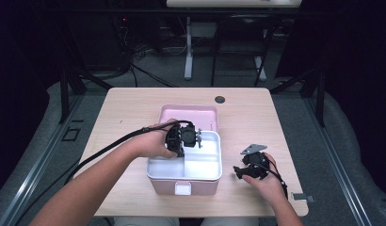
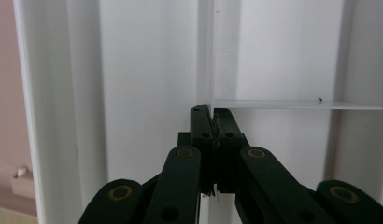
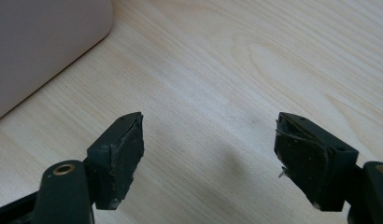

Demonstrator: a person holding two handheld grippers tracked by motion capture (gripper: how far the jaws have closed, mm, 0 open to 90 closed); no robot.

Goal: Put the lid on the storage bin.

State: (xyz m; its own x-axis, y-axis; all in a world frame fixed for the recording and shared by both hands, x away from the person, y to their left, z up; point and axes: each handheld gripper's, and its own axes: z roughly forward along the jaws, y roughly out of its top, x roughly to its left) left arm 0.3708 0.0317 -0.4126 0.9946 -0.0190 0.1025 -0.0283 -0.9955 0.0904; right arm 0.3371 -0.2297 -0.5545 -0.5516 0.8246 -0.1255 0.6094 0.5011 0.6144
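- Pink plastic is framing the scene in the high view: a pink box (image 1: 184,181) is sitting mid-table with its white tray (image 1: 207,165) showing, and the pink lid (image 1: 188,114) is lying open behind it. The left gripper (image 1: 197,136) is hanging over the tray's far left compartment, its body and the left hand (image 1: 153,143) covering that part of the tray, so the jaw tips are hard to make out here.
- Same view: the right gripper (image 1: 238,170) is resting on the wooden table (image 1: 125,108) just right of the box, with the right hand (image 1: 269,181) hiding much of it.
- Left gripper view: the left gripper (image 2: 212,112) is showing its jaws pressed together on the thin white divider (image 2: 209,60), pinching its upper edge where a cross wall (image 2: 297,104) is meeting it. A strip of pink rim (image 2: 5,93) is getting cut off at the left.
- Right gripper view: the right gripper (image 3: 209,140) is holding its jaws spread wide over bare wood grain, nothing between them. One corner of the pink box (image 3: 40,42) is peeking in top left, mostly cropped.
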